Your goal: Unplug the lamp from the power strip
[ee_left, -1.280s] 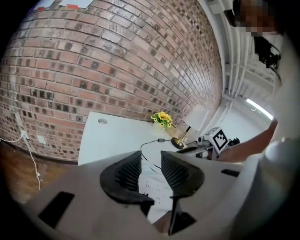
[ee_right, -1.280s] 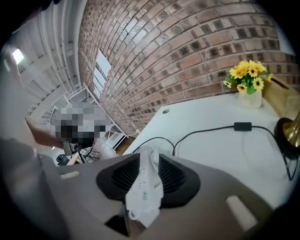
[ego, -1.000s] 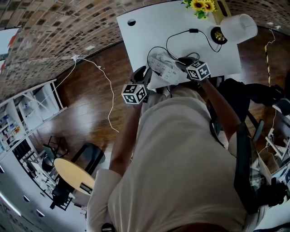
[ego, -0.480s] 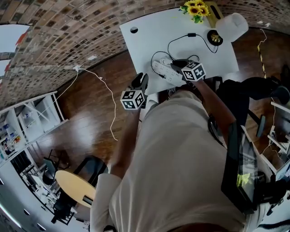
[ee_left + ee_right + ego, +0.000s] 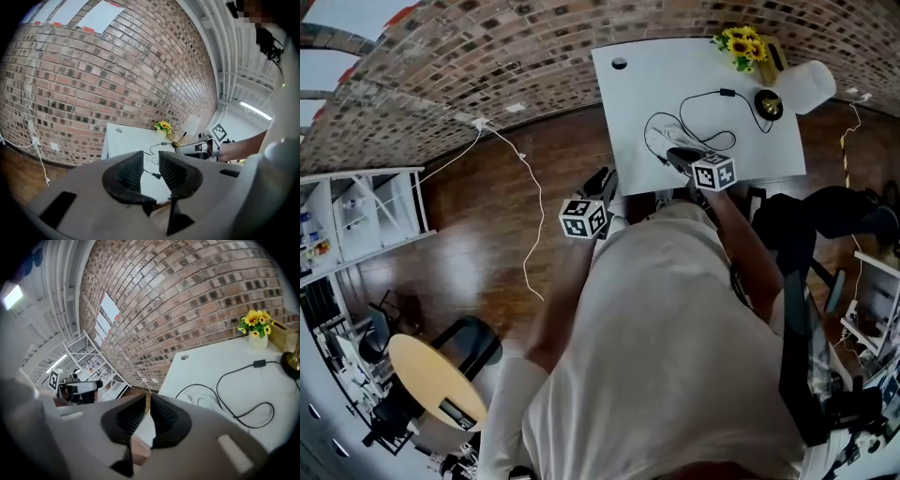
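Note:
The white power strip (image 5: 666,142) lies on the white table (image 5: 637,84), and in the right gripper view the power strip (image 5: 206,404) has black cable (image 5: 243,414) looped round it. The lamp (image 5: 811,84) stands at the far right corner. A black plug (image 5: 156,176) lies loose on the table beside the strip. My right gripper (image 5: 680,157) hovers at the table's near edge; its jaws have just been closing to a narrow slit with nothing between them. My left gripper (image 5: 600,181) hangs off the table's left side, open and empty, its jaws slightly narrower than before.
Sunflowers in a vase (image 5: 745,42) stand at the table's back edge. A thin white cord (image 5: 525,187) runs across the wooden floor from a wall outlet (image 5: 478,122). A shelf unit (image 5: 356,216) stands left, a round table (image 5: 436,380) lower left.
Both grippers have drawn back from the power strip toward the person's body. The right one, earlier over the strip, now sits at the table's near edge.

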A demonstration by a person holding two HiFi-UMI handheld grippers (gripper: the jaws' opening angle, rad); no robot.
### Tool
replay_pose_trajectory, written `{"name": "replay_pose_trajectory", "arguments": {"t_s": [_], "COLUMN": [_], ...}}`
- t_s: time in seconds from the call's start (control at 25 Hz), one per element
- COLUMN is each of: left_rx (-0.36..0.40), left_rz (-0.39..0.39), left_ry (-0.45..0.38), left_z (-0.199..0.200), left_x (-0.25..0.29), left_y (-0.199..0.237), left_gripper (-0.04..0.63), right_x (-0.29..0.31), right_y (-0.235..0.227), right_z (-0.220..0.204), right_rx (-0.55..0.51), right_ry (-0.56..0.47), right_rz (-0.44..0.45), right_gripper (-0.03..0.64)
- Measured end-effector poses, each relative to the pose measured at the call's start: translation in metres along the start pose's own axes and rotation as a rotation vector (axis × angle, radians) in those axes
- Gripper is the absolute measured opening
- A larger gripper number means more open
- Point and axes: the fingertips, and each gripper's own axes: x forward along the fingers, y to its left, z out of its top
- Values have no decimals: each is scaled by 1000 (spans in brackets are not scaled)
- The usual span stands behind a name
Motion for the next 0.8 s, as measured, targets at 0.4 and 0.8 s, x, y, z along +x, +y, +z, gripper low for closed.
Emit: {"name": "replay_pose_trajectory", "arguments": {"t_s": [0.4,0.8], "left_rx": [-3,-46], "left_rz": [16,26], "left_ry": [-39,-76], "left_z": [-21,-39], "left_x": [-68,-94], "left_y": [27,32], "left_gripper": [103,100], "right_x": [4,-7], "right_y": [37,52], "right_z": [-25,-64], "right_rx": [41,73], "right_ry": [-71,-54], "right_rz": [-29,-63], "right_gripper": [28,23]}}
